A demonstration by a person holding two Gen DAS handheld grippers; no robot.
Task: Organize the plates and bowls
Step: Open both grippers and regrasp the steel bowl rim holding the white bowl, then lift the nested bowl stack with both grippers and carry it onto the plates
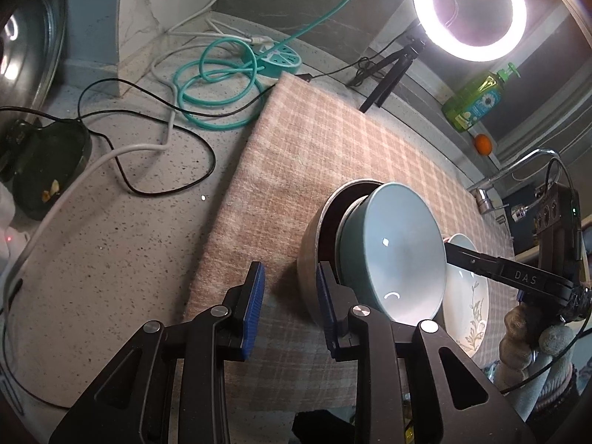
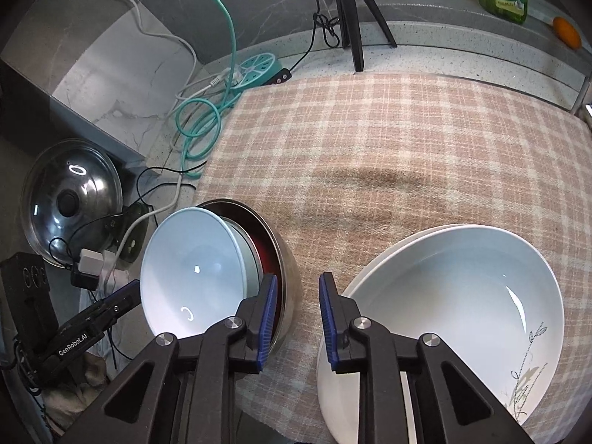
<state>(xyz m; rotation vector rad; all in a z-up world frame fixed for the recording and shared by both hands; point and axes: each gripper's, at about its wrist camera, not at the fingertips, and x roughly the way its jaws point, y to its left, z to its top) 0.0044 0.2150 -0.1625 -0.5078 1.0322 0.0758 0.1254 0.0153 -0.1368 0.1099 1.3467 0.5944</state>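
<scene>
I've got the left tool (image 1: 290, 298) pointing down at the plaid cloth (image 1: 333, 140) on the table (image 1: 122, 244); its blue pads stand a bit apart w/ nothing between them, only cloth showing in the gap. Its right pad sits just beside the wall of the steel bowl (image 1: 309, 259), can't tell if it touches. The pale blue bowl (image 1: 396, 251) sits tilted inside the steel bowl, leaning toward the white plates (image 1: 466, 296).

Right tool (image 2: 298, 312) also angled down, pads partly open, nothing gripped; the gap is over bare cloth between the steel bowl (image 2: 285, 270) on its left and the stack of white plates (image 2: 455, 296) on its right. Its right pad is at the plate rim, contact unclear. Top plate has a grey plant motif near the rim. In the left view, a gloved hand (image 1: 529, 336) holds the right tool's body.

Off the cloth: teal cable (image 1: 218, 85) coiled, ring light (image 1: 470, 11), green soap bottle (image 1: 477, 100), glass pot lid (image 2: 70, 199).
</scene>
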